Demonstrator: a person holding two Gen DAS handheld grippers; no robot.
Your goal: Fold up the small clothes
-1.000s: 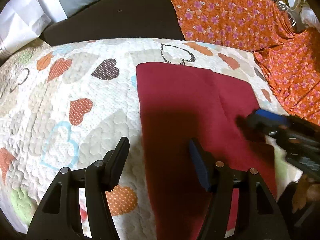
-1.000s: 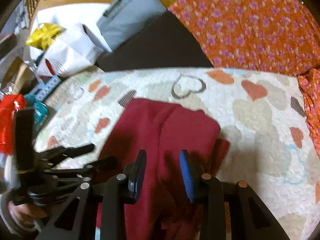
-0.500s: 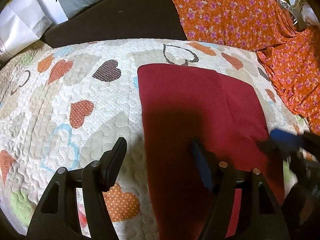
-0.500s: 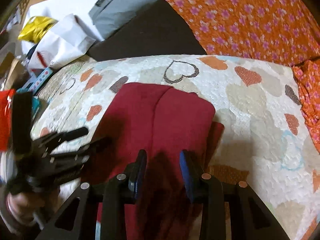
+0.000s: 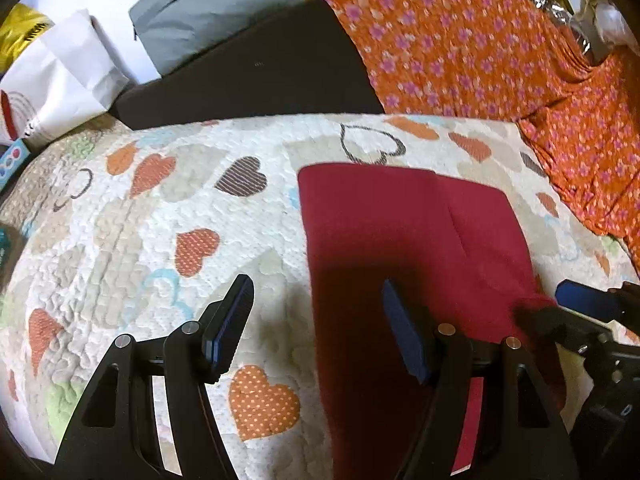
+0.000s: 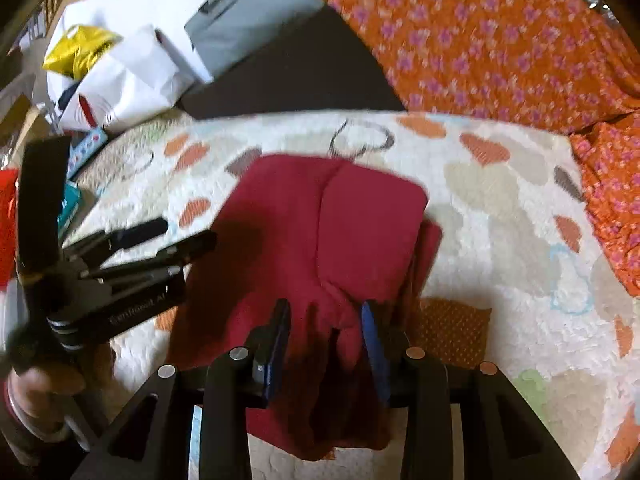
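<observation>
A dark red garment [image 5: 404, 236] lies folded lengthwise on the heart-patterned quilt [image 5: 168, 216]; it also shows in the right wrist view [image 6: 320, 232]. My left gripper [image 5: 316, 316] is open and empty, straddling the garment's left edge near its near end. My right gripper [image 6: 326, 320] is open with its jaws on either side of a raised ridge of the red cloth at the near end. The right gripper shows at the right edge of the left wrist view [image 5: 576, 304]. The left gripper shows at the left of the right wrist view [image 6: 160, 236].
An orange floral cloth [image 5: 500, 52] drapes along the back right. A dark cushion [image 5: 260, 72], a grey bag [image 5: 208, 12] and white bags [image 5: 56, 76] lie behind the quilt. Clutter sits off the quilt's left edge [image 6: 80, 148].
Both grippers have drawn back toward the garment's near end. The right gripper has slid from the middle of the cloth to its near right corner, where cloth bunches between the jaws.
</observation>
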